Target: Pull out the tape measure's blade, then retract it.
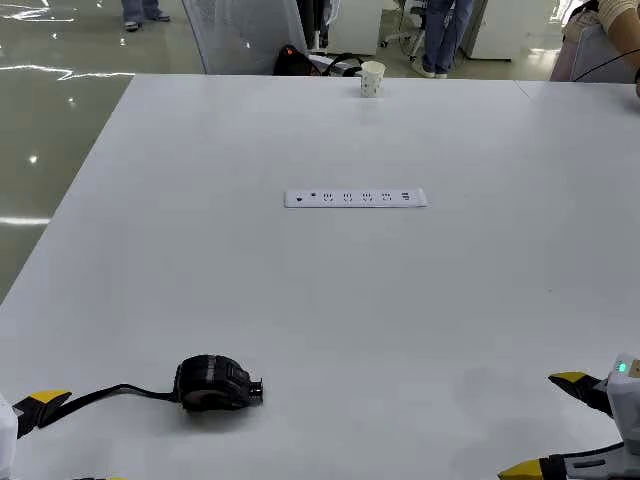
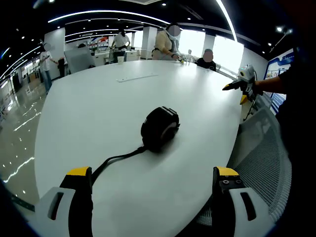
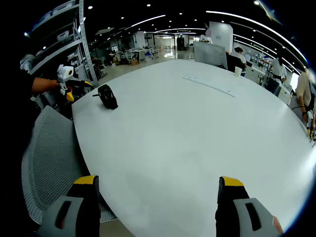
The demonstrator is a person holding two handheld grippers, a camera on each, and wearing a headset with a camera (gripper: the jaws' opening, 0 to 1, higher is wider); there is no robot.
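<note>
A black tape measure (image 1: 215,383) lies on the white table (image 1: 330,300) near its front edge, with its black wrist strap (image 1: 100,394) trailing to the left. The blade looks fully wound in. My left gripper (image 1: 62,438) sits at the strap's end, open, with its yellow-tipped jaws wide apart. From the left gripper view the tape measure (image 2: 160,127) rests a short way ahead of the left gripper (image 2: 152,173), and the strap (image 2: 118,158) runs back between the jaws. My right gripper (image 1: 545,425) hovers open at the front right, far from the tape measure (image 3: 107,96).
A white power strip (image 1: 355,198) lies flat at the table's middle. A paper cup (image 1: 372,79) stands at the far edge. People sit and stand beyond the far side. A grey mesh chair (image 2: 261,148) is tucked below the near edge.
</note>
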